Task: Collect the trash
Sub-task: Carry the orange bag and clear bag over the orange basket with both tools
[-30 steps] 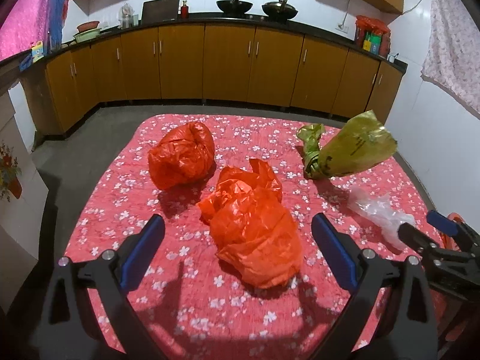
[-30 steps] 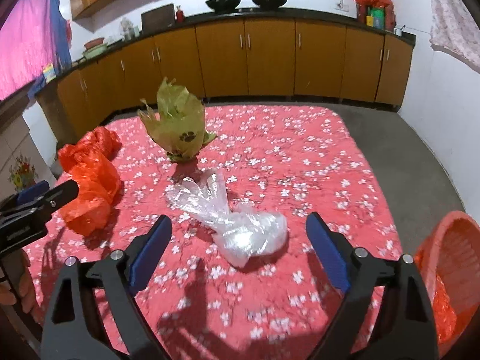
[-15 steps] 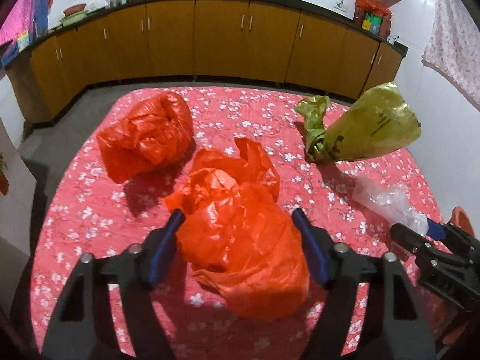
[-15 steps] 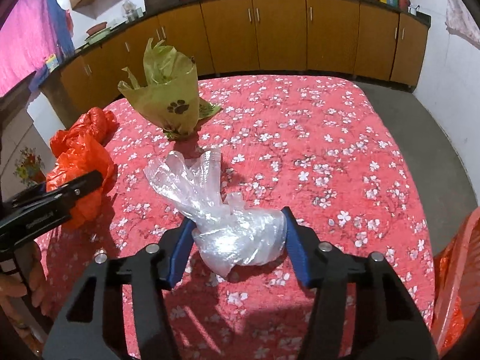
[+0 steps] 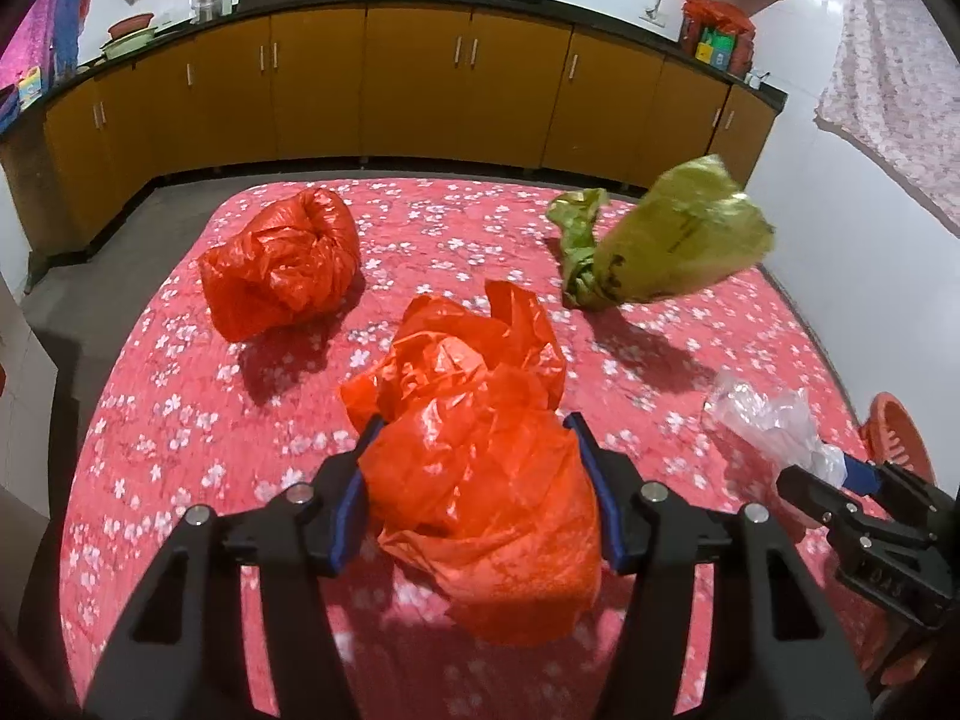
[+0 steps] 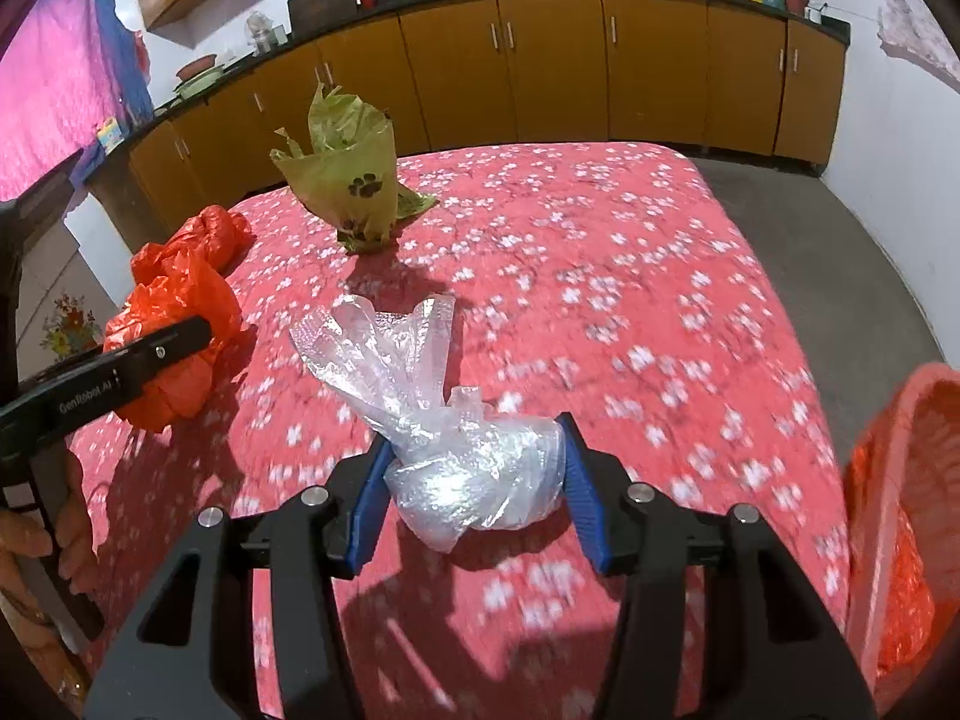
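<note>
My left gripper (image 5: 474, 480) is shut on a crumpled orange plastic bag (image 5: 480, 468) near the front of the red flowered table (image 5: 180, 408). My right gripper (image 6: 474, 480) is shut on a knotted clear plastic bag (image 6: 468, 474), which also shows in the left wrist view (image 5: 774, 420). A second orange bag (image 5: 282, 264) lies at the back left. A green bag with a paw print (image 6: 348, 180) stands at the back, also seen in the left wrist view (image 5: 666, 246).
An orange basket (image 6: 900, 516) with orange trash in it stands off the table's right edge; it shows in the left wrist view (image 5: 894, 432). Brown kitchen cabinets (image 5: 420, 90) line the far wall. Grey floor surrounds the table.
Both grippers moved forward and closed: the left one onto the near orange bag, the right one onto the clear bag. The right view is now blurred by motion.
</note>
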Demonstrator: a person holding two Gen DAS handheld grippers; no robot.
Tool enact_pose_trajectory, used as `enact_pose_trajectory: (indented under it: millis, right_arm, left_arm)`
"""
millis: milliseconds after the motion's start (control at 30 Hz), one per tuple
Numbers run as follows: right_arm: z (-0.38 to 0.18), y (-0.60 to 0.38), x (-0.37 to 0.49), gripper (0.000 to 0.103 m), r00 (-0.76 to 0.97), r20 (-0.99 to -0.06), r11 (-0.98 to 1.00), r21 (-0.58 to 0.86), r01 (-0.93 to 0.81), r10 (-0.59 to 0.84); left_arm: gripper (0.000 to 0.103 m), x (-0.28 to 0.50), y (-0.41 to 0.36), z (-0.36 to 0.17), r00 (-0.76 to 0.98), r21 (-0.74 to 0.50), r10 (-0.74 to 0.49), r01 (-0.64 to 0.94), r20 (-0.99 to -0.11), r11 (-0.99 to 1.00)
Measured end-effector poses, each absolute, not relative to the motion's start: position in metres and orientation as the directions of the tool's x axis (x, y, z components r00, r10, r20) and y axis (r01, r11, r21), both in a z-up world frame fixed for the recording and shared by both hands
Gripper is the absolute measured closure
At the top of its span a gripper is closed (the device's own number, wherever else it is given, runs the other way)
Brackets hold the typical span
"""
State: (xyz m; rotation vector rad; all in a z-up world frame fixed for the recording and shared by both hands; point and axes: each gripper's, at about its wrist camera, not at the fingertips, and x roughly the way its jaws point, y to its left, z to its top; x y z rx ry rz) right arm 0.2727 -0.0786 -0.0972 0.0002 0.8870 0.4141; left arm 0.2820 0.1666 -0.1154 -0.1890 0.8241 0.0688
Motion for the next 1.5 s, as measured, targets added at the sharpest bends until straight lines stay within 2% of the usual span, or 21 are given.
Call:
enact_pose_trajectory:
  millis: [433,933,1167,1500]
  right_arm:
    - [-0.057,-0.145,0.219,0.051,0.654,-0.687,0.947,0.201,-0.25,0.318]
    - [-0.034,-0.25,0.178,0.051,0.765,-0.632,0.982,0.186,-0.002,0.121]
    - [-0.036,-0.292,0.168,0.051,0.78,-0.626,0.982,0.145,0.118,-0.001]
    - [-0.04,-0.325,0.16,0.051,0.783,-0.614,0.97,0.115,0.216,-0.102]
  left_arm:
    - [0.045,0.248,0.107,-0.08,0.715,-0.161,-0.124,0.016,-0.688,0.987]
    - [0.045,0.225,0.001,-0.047,0.718,-0.137,-0.272,0.242,-0.641,0.961]
    - [0.045,0.223,-0.053,-0.046,0.696,-0.123,-0.336,0.339,-0.635,0.933]
    - [0.045,0.225,-0.118,-0.056,0.642,-0.129,-0.412,0.44,-0.646,0.889]
